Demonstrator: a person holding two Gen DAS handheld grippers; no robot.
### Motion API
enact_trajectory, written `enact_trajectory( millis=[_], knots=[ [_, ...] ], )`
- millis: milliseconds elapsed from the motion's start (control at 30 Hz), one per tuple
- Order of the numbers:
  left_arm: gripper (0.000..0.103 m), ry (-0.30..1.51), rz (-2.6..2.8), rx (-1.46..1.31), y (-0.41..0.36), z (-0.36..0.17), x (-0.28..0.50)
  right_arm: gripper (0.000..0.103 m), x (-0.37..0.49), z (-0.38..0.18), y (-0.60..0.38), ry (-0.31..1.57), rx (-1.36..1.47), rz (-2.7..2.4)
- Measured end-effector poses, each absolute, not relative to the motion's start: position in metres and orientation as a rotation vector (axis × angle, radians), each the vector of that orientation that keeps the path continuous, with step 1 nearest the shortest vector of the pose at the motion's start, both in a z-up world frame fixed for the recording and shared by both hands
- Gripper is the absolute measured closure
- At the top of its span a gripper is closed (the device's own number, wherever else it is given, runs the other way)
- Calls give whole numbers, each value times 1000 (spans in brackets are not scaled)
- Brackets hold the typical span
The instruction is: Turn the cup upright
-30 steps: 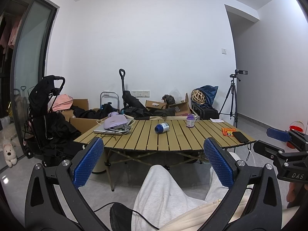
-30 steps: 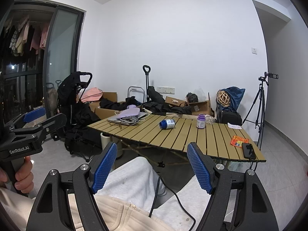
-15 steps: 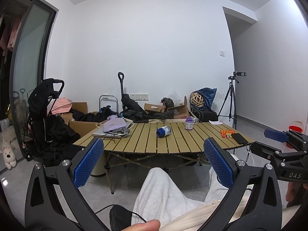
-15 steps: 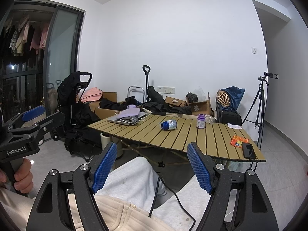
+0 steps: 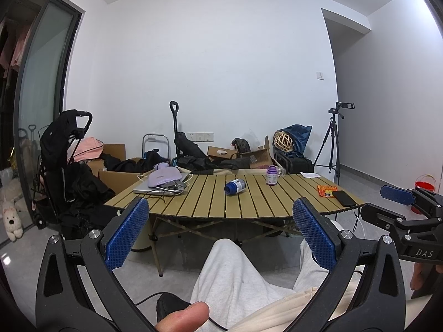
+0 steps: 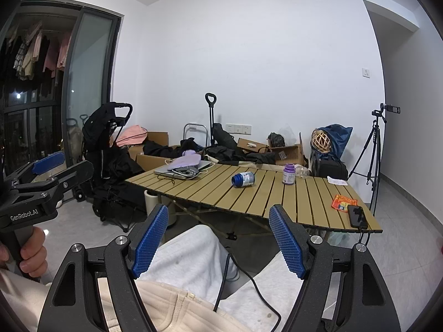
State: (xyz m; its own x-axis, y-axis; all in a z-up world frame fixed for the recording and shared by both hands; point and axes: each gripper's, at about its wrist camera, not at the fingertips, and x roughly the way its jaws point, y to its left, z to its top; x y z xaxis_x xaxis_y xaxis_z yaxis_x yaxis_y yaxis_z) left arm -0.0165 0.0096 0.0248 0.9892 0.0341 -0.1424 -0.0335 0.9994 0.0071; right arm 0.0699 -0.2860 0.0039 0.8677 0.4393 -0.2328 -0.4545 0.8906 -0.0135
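Observation:
A blue cup [image 5: 235, 186] [image 6: 243, 179] lies on its side in the middle of the slatted wooden table [image 5: 249, 207] [image 6: 263, 202], its dark end facing me. My left gripper [image 5: 221, 229] is open and empty, held low over the person's lap, well short of the table. My right gripper [image 6: 218, 235] is also open and empty, likewise back from the table edge. Each gripper shows at the side of the other's view, held by a hand.
A purple-lidded jar [image 5: 272, 175] [image 6: 289, 174] stands upright right of the cup. A laptop with a lilac pouch [image 5: 164, 184] sits at the table's left, an orange packet [image 6: 344, 202] and phone [image 6: 357, 215] at its right. A stroller, boxes, bags and a tripod [image 6: 373, 149] surround the table.
The left wrist view has tilted upward a little, so the table sits lower in frame, and a fingertip now shows at its bottom edge. Both grippers stay open.

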Motion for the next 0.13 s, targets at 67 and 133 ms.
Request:
enact_trajectory(
  millis=[67,133],
  knots=[
    [0,142,34,5,9,25,-17,23,70,4,-286,228,-69,468],
    [0,143,28,3,9,25,-17,23,70,4,-286,227,-70,468]
  ],
)
